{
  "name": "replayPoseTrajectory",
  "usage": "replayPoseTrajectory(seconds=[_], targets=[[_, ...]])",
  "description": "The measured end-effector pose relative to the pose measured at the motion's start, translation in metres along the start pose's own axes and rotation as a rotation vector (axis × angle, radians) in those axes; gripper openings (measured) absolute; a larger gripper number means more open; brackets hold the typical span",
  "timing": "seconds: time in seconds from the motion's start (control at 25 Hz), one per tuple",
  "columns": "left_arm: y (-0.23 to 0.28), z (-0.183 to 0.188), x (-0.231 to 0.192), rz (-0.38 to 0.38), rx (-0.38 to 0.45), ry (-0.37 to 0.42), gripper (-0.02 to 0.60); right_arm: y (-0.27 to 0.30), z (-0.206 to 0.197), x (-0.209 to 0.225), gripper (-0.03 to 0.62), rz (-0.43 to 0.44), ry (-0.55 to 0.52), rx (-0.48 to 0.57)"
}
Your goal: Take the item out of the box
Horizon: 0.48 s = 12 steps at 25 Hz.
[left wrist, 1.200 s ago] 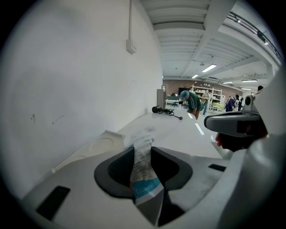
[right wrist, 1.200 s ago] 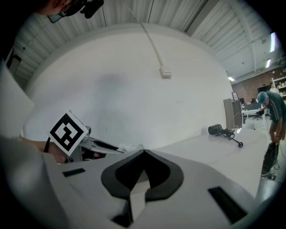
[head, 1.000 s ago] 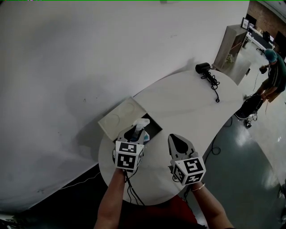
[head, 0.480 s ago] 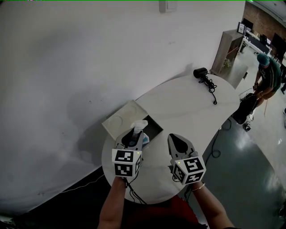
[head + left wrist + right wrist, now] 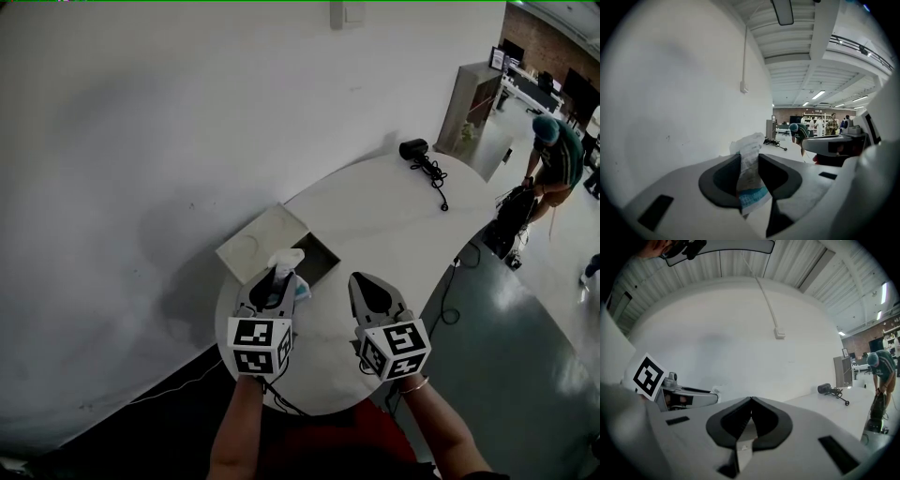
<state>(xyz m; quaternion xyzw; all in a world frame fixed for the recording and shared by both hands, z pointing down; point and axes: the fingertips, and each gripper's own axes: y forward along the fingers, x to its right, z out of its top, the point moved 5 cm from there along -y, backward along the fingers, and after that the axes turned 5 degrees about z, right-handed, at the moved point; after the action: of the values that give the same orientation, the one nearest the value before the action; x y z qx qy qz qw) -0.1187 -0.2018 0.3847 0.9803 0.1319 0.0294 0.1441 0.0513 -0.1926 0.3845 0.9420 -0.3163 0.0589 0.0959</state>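
Observation:
My left gripper (image 5: 280, 276) is shut on a white packet with a blue band (image 5: 749, 174), held upright between its jaws and lifted above the table. In the head view the packet (image 5: 285, 262) sticks out past the jaw tips, just in front of the open beige box (image 5: 309, 265), whose lid (image 5: 262, 242) lies folded back to the left. The right gripper (image 5: 367, 285) hovers beside it to the right, shut with nothing between its jaws (image 5: 751, 401).
The white oval table (image 5: 394, 225) carries a black device with a coiled cable (image 5: 418, 155) at its far end. A white wall runs along the left. A person in a green cap (image 5: 555, 159) bends over on the floor at the right.
The left gripper with the packet has drawn back slightly toward me and away from the box. The right gripper has barely moved. The person at the right has shifted.

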Motion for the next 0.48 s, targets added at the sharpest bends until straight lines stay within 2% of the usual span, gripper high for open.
replayPoseTrajectory(seconds=[0.48], targets=[[-0.049,0.002,0.004,0.011,0.090,-0.015,0.133,-0.025,0.003,-0.022,0.014,-0.023,-0.024,0.042]])
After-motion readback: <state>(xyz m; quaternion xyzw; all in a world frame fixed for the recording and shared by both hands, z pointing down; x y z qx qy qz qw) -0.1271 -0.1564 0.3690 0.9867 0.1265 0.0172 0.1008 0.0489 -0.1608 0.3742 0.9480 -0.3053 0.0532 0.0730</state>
